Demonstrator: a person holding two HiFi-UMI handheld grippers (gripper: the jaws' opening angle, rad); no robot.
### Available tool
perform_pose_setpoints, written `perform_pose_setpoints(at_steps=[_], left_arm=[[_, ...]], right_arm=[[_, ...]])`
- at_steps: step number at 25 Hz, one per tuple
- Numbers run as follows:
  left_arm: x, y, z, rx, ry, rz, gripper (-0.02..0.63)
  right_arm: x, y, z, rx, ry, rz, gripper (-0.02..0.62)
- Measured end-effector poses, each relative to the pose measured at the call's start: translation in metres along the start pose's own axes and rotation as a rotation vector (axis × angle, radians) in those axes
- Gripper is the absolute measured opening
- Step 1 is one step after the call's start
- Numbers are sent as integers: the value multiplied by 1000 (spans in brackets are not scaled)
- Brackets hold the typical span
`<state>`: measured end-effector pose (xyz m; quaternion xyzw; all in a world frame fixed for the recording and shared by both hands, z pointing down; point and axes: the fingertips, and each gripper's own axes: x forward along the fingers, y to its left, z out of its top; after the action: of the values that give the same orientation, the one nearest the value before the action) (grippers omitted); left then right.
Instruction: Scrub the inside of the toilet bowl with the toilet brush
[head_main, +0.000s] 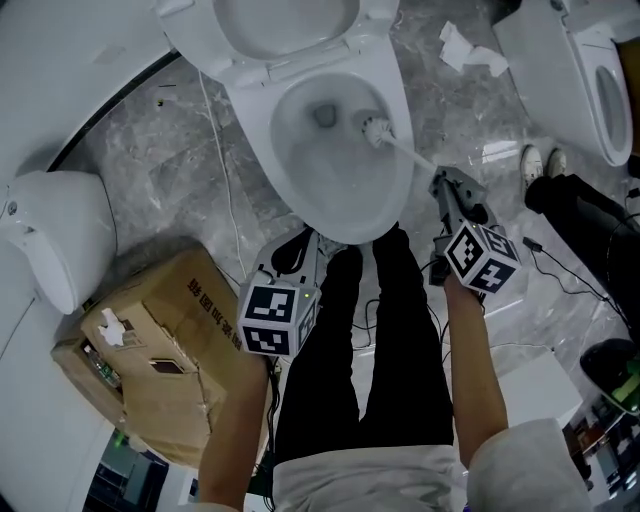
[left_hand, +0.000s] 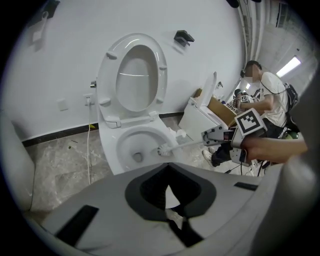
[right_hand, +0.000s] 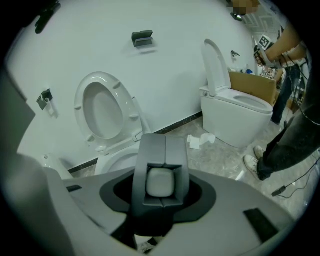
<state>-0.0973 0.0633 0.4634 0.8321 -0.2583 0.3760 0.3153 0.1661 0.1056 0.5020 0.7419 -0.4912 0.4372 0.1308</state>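
Because fixtures crowd it on several sides, floor (head_main: 150, 170): marble, with most bare room to the left of the bowl; standing room is the strip in front of it.
Toilet bowl (head_main: 330, 175): directly ahead of the person. The raised seat (left_hand: 105, 85) leans back toward the wall, so the whole inside is reachable from above. The rim is the limiting edge for any stroke.
Second toilet (head_main: 585, 70): to the right, well apart from the work; judged no obstacle to the right arm.
Cardboard box (head_main: 150, 340): on the floor at the person's left, near the left forearm; it would limit a wide swing to that side.
Legs (head_main: 360, 350): in black trousers, planted just before the bowl's front, with a gripper on either side.
Toilet brush (head_main: 405, 150): slanted down across the right rim, with the bristle head low inside the bowl at the right inner wall, near the outlet. The slant puts the head on the wall with the hand outside the rim.
Right gripper (head_main: 442, 182): outside the rim, jaws clamped on the handle's end, whose pale butt shows between the pads.
Left gripper (left_hand: 169, 172): low beside the left leg, tips together on nothing; judged idle and clear of the stroke.
Tissue (head_main: 465, 48): crumpled on the floor behind the bowl, out of the way.
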Motion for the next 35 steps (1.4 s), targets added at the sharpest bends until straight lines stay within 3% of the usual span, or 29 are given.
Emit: perform_pose_setpoints(at_steps=[14, 26, 35], left_arm=[[24, -20, 22, 38, -6, -50, 26], [26, -21, 14, -4, 3, -48, 26], [29, -12, 8, -54, -14, -18, 26]], right_arm=[[-39, -14, -46, 39, 68, -12, 202], [-71, -18, -82, 83, 135, -35, 204], [-81, -10, -91, 2, 179, -10, 204]])
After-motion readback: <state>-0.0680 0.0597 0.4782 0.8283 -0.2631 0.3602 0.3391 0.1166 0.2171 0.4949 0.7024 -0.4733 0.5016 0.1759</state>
